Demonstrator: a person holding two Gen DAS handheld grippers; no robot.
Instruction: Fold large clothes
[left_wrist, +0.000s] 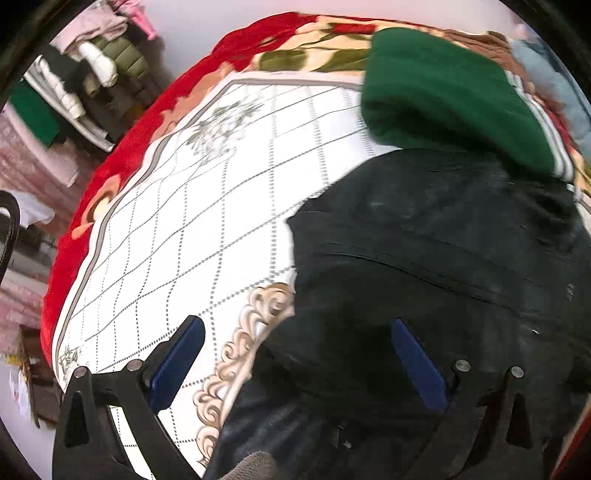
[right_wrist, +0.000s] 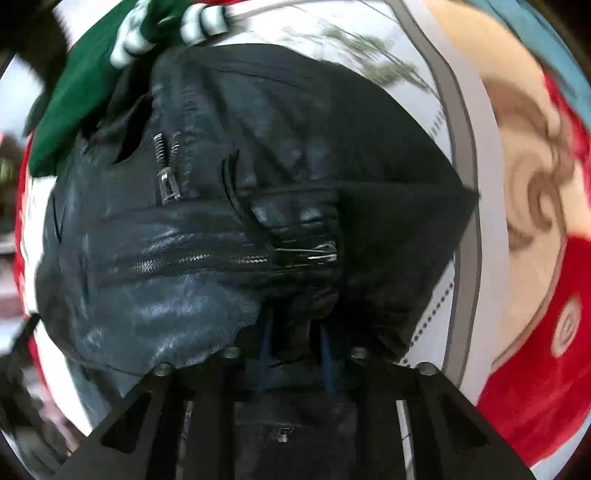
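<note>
A black jacket (left_wrist: 424, 280) with silver zips lies bunched on a white quilted cover (left_wrist: 207, 206) printed with a thin grid and grey flowers. That cover is spread over a red blanket (left_wrist: 122, 147) with a cream floral pattern, which shows along the left and far edges in the left wrist view.

The left hand-held gripper (left_wrist: 295, 365) hangs over the near left edge of the jacket with its blue-padded fingers (left_wrist: 177, 362) spread wide apart. The left finger is above the bare white cover and a beige scroll border (left_wrist: 236, 354); the right finger is above the black cloth. Nothing is caught between them, and whether either finger touches the fabric cannot be told.

The right hand-held gripper (right_wrist: 295, 354) points down onto the jacket (right_wrist: 229, 206). Its two blue fingers (right_wrist: 266, 350) stand close together, with a fold of black cloth bunched up between them; they look clamped on the jacket near a long silver zip (right_wrist: 236, 258) that runs across the cloth just beyond the fingertips.

A folded green garment (left_wrist: 454, 96) with white stripes at its hem lies at the far side of the jacket, touching or overlapping its far edge. Far left in the left wrist view, off the bed, is a pile of other clothes (left_wrist: 92, 70). Both views are blurred.
</note>
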